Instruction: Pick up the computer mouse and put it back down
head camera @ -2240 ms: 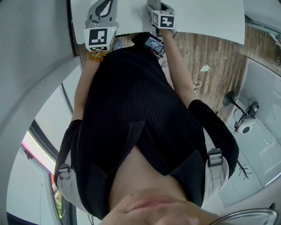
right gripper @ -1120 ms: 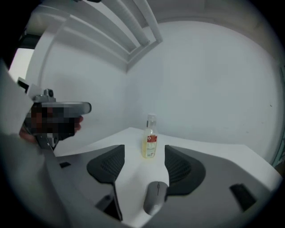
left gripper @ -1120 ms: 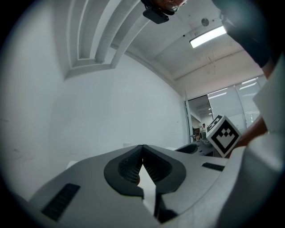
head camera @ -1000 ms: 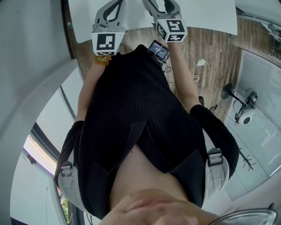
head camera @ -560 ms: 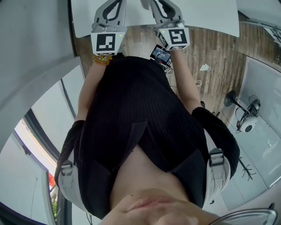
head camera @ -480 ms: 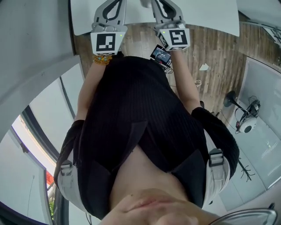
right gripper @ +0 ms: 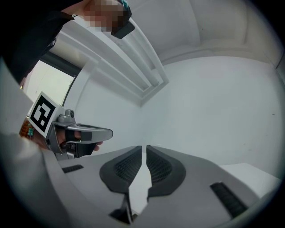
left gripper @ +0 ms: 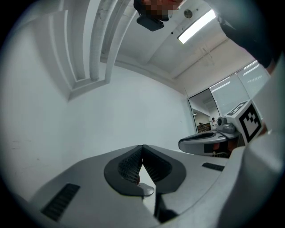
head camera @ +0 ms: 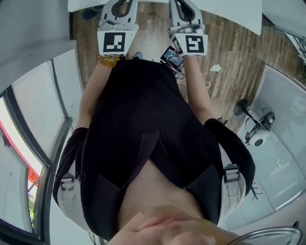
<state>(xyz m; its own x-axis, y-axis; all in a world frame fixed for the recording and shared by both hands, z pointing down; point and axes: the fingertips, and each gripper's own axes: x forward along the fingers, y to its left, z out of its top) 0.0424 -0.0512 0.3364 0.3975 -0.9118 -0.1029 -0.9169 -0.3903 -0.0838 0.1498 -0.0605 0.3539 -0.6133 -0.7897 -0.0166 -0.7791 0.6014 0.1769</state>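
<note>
No computer mouse shows in any view. In the head view both grippers are held side by side in front of the person's chest, over the wooden floor. The left gripper has its jaws pressed together, and in the left gripper view the tips touch with nothing in them. The right gripper has just been closing. In the right gripper view only a thin slit remains and nothing is between its jaws. Both point level at a bare white wall.
The white table's edge runs along the top of the head view, just beyond the grippers. A stand with a round device and cables sits on the floor at right. A window is at left. A small screen hangs by the right wrist.
Both grippers have drawn back from the white table, which has slid to the top edge of the head view. Wooden floor now shows under them.
</note>
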